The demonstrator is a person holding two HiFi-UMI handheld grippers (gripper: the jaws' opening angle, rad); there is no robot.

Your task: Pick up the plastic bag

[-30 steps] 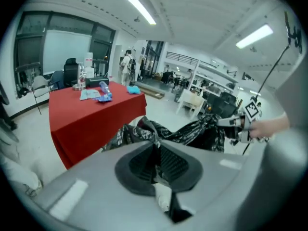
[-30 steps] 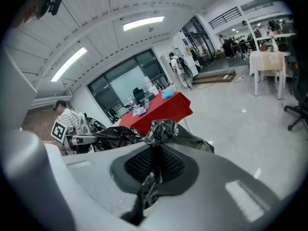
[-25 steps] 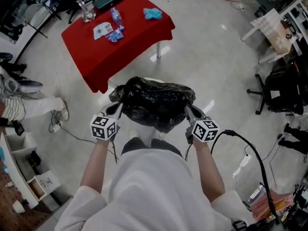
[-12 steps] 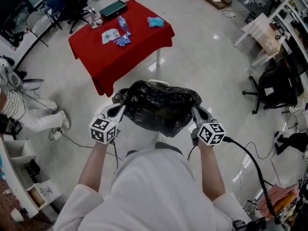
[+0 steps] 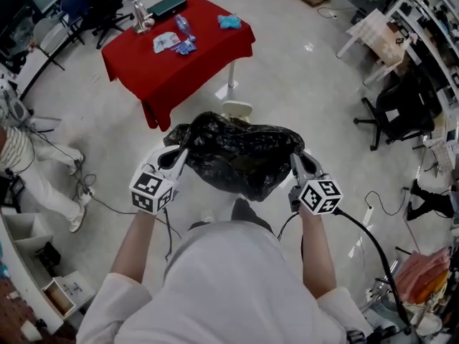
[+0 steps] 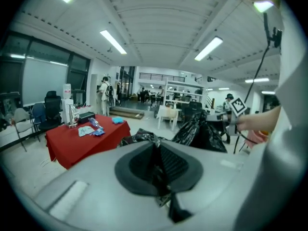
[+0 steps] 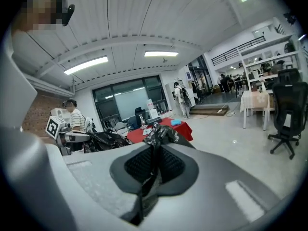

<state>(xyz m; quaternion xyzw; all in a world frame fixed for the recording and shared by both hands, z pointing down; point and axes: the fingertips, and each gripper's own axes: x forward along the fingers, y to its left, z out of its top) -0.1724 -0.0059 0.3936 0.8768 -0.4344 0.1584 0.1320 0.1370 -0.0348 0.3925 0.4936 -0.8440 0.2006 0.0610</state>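
head cam looks steeply down over the person, red table point(image 5: 201, 67) upper left. each gripper cam sits tight behind its own jaws, near level across the room. all three share table and black bag point(image 5: 237, 156).

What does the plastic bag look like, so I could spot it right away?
Find the red table on the pale floor. Just nearer the person hangs the plastic bag, pinched at its two ends by the left hand-held gripper and the right hand-held gripper. It is crinkly, shiny black plastic, sagging in the middle.
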